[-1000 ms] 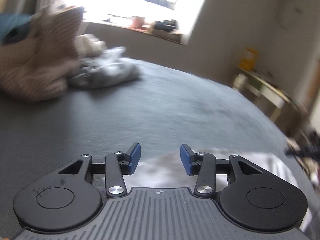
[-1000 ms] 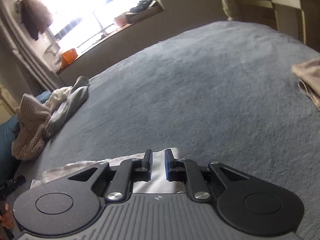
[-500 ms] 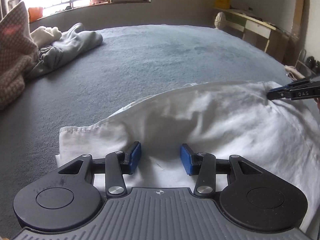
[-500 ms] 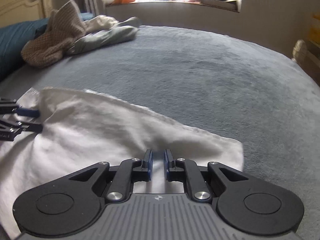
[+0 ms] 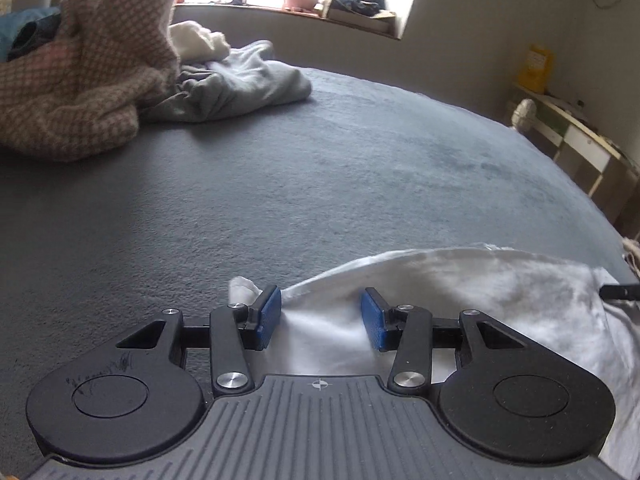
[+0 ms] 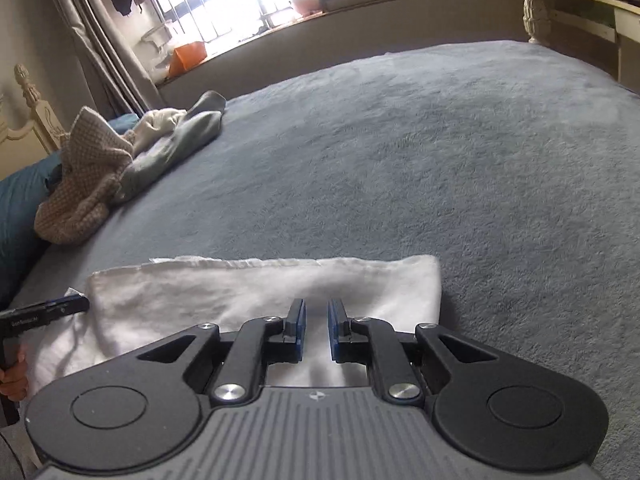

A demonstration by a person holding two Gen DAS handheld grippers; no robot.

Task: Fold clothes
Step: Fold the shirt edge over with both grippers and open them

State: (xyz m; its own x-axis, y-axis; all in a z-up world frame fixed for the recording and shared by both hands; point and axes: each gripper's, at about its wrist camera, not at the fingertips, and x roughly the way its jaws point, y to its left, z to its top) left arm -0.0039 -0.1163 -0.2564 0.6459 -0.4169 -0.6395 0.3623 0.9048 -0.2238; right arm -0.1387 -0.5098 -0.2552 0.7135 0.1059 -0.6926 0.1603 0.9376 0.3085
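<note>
**White cloth laid out on the bed, one tong pair pinching, the other spread**

Grey, fuzzy bedding (image 6: 460,152) fills most of both views, with a barred window and a cluttered sill behind it. At the near edge of the bed lies the white garment (image 6: 248,292), a thin, slightly rumpled cotton piece whose exact kind I cannot tell. Its far edge runs roughly straight across the bedding and its right-hand corner looks square, so it appears to be doubled over already, with one more fold probably to come.

The right tongs (image 6: 316,330) are drawn narrow, with only a slim gap between the blue pads, and white cloth rises into that gap. They seem to be pinching a ridge of fabric near the garment's right end, likely to hold that end in place.

The left tongs (image 5: 320,318) stand about half spread at the garment's opposite end. Cloth lies between and under the pads, yet neither pad presses on it. A small tuft of white pokes out just beside the left pad. That spread suggests this side is being positioned over the cloth, not gripping it.

Toward the headboard corner, well apart from the work, sits a heap: a checked knit sweater (image 5: 80,80), a grey garment (image 5: 240,84) and something cream-white (image 5: 196,40).
</note>
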